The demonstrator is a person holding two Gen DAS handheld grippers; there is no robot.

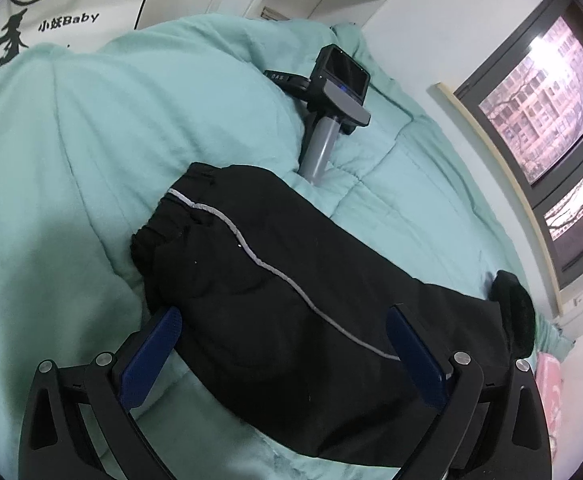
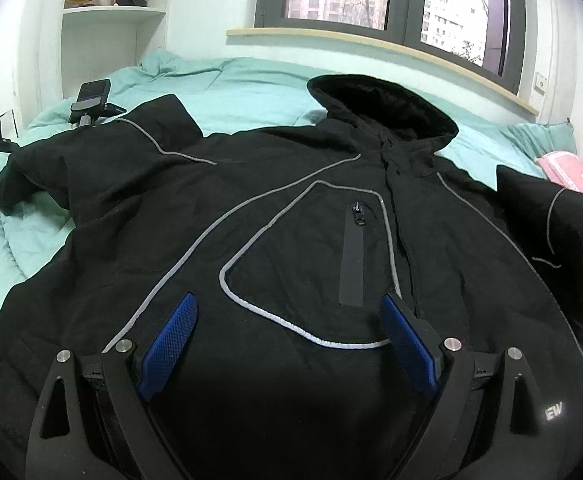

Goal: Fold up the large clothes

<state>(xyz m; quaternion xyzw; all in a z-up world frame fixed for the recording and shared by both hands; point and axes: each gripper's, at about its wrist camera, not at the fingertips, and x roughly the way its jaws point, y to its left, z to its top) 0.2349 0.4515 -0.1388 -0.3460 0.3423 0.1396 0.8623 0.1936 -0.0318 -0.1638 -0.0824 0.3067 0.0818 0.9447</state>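
Your left gripper (image 1: 285, 342) stands wide open over one sleeve (image 1: 267, 280) of the black jacket (image 2: 291, 248), nothing pinched. Your right gripper (image 2: 289, 332) is likewise open, hovering above the jacket's chest. Jacket lies front-up on the green quilt (image 2: 227, 88), hood (image 2: 383, 100) toward twelve o'clock. Camera on a stand (image 1: 337, 92) at twelve o'clock of the sleeve, base hidden. Jacket hem cut off below; pink item (image 2: 575, 180) at three o'clock, partly cropped.
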